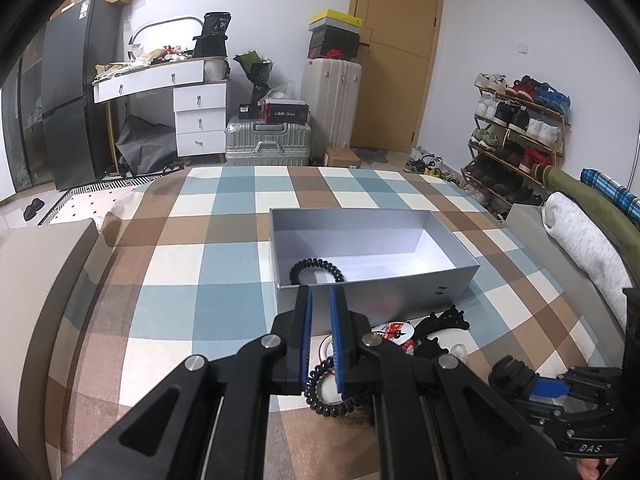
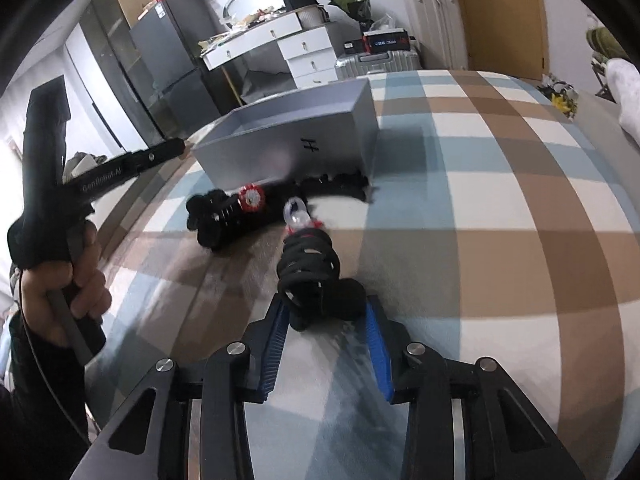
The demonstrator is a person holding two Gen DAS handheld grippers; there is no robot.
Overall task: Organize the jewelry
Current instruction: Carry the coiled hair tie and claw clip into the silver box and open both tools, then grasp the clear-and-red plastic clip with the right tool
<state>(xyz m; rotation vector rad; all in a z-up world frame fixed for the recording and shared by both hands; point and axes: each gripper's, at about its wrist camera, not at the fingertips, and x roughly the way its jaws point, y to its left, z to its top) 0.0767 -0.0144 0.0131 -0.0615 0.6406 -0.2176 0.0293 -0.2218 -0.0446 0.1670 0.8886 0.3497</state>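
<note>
Two grippers work: our left gripper (image 1: 321,289) is closed and empty; our right gripper (image 2: 326,314), jaws half-open, brackets soft, light black hair ties (image 2: 308,268), best pinched mid-bundle.

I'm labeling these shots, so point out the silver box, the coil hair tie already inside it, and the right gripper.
silver box (image 1: 448,236), left wrist view, on its inner right wall.
coil hair tie (image 1: 298,268), left wrist view, on the ring's upper left arc.
right gripper (image 2: 326,312), right wrist view, midway between its blue-padded fingertips.
</note>
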